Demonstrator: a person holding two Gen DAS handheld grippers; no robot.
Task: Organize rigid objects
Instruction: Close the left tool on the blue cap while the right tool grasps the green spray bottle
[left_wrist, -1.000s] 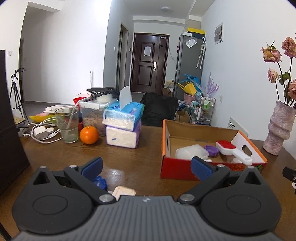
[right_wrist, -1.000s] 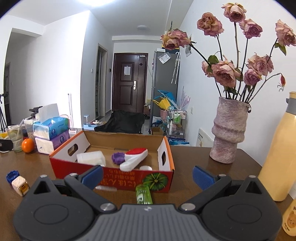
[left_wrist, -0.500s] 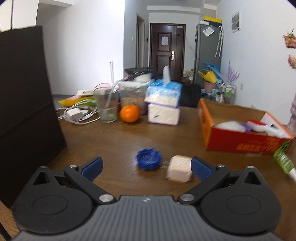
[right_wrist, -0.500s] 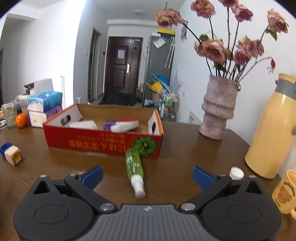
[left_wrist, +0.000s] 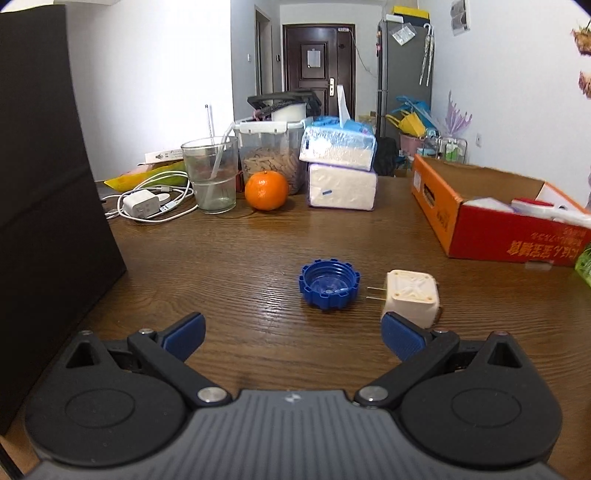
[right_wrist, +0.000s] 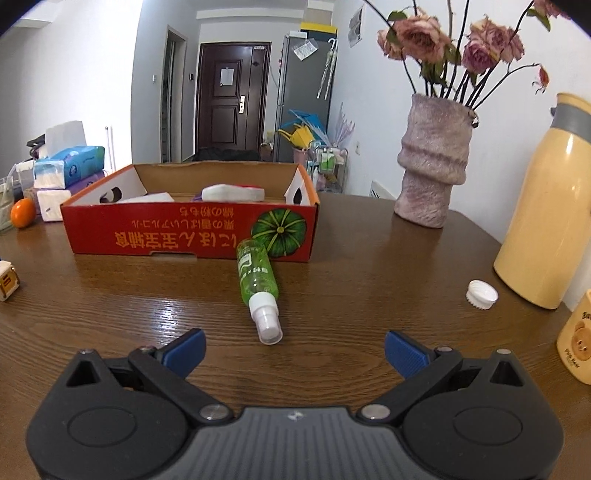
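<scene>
A blue bottle cap (left_wrist: 329, 284) lies open side up on the wooden table, with a cream plug adapter (left_wrist: 412, 297) just right of it. My left gripper (left_wrist: 291, 338) is open and empty, a little short of both. In the right wrist view a green spray bottle (right_wrist: 258, 278) lies on its side, nozzle toward me, in front of the red cardboard box (right_wrist: 192, 232), which holds white and purple items. My right gripper (right_wrist: 293, 350) is open and empty just before the nozzle. A white cap (right_wrist: 482, 294) lies to the right.
A black panel (left_wrist: 48, 184) stands at the left. At the back are a glass (left_wrist: 212, 173), an orange (left_wrist: 266, 190), a charger with cable (left_wrist: 142, 205) and tissue packs (left_wrist: 341, 166). A flower vase (right_wrist: 432, 162), a yellow flask (right_wrist: 550, 206) and a bear mug (right_wrist: 576, 339) crowd the right.
Both grippers have pulled back and dropped lower toward the table. The blue cap and adapter now lie ahead of the left gripper; the spray bottle lies fully ahead of the right.
</scene>
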